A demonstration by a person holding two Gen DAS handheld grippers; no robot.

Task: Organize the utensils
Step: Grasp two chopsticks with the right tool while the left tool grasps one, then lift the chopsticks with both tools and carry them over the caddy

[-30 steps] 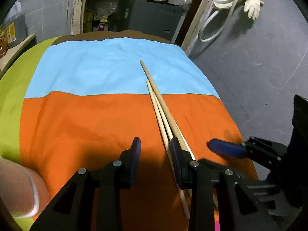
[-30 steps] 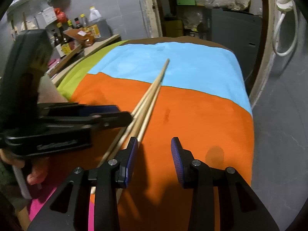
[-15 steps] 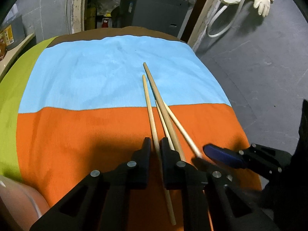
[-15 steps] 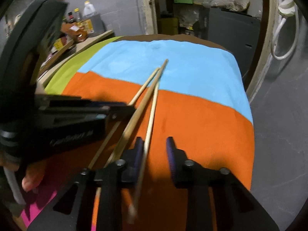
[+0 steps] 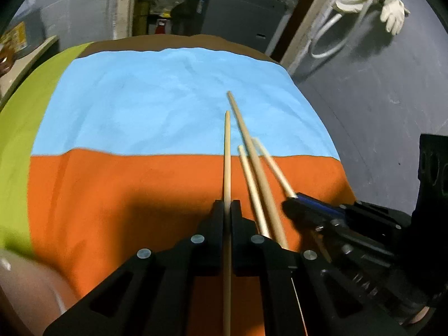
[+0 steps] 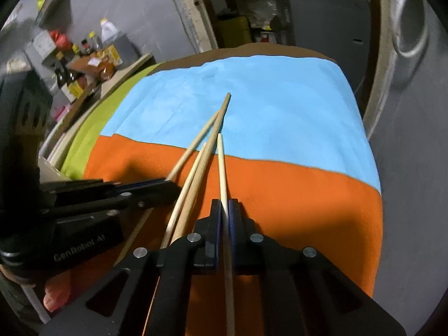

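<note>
Over the orange and blue cloth (image 5: 140,117), the left gripper (image 5: 227,208) pinches one chopstick (image 5: 227,154) and the right gripper (image 6: 223,210) pinches another chopstick (image 6: 221,165); two chopsticks (image 5: 256,173) lie between them on the cloth.
</note>
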